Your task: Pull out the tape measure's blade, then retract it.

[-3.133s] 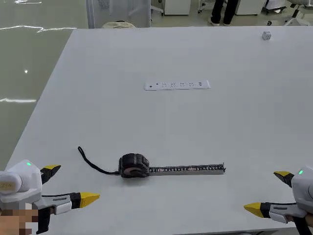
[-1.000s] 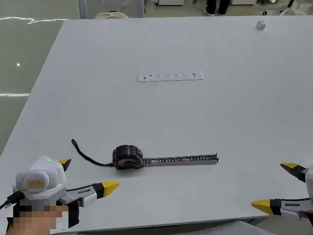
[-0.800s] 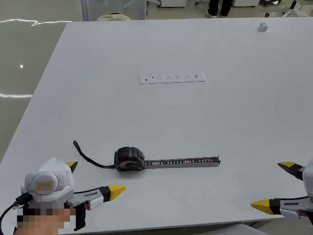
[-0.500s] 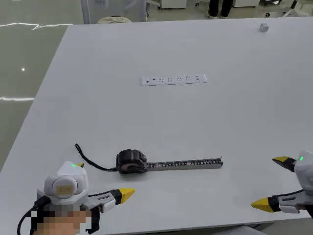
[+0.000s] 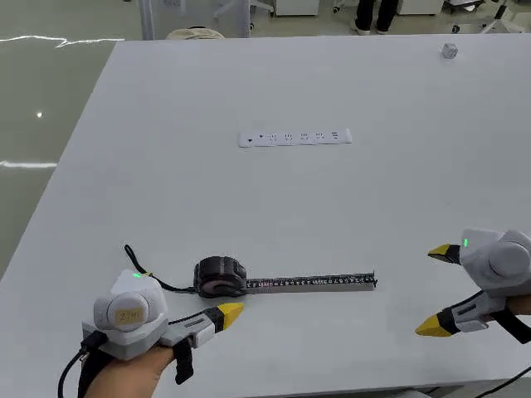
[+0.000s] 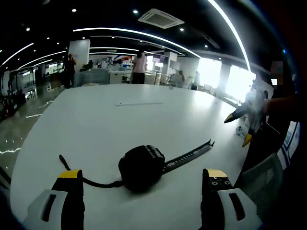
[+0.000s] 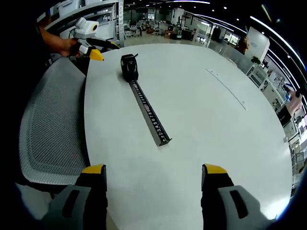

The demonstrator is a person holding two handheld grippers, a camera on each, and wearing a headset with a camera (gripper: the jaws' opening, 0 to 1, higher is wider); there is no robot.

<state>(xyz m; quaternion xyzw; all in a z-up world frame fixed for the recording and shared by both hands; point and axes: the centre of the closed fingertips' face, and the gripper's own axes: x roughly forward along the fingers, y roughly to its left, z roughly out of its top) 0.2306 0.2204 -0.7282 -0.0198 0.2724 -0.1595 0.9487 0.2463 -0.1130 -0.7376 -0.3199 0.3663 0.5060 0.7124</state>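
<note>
A black tape measure [image 5: 220, 276] lies on the white table [image 5: 274, 199], its blade [image 5: 315, 283] drawn out to the right and ending in a hook [image 5: 375, 280]. A black wrist strap [image 5: 145, 264] trails off to its left. My left gripper [image 5: 191, 297] stands open just in front of the case, which sits between and slightly beyond its tips in the left gripper view [image 6: 141, 166]. My right gripper [image 5: 435, 289] is open to the right of the hook, apart from it. The right gripper view looks along the blade [image 7: 148, 112] toward the case [image 7: 128, 65].
A white power strip [image 5: 294, 137] lies flat mid-table. A small grey object [image 5: 449, 51] sits at the far right. A mesh chair [image 7: 53, 124] is at the table's near edge. People stand in the room beyond the far edge.
My left gripper has moved right and forward, close up to the tape case. The right gripper has risen and come in toward the blade's hook. The tape has stayed put.
</note>
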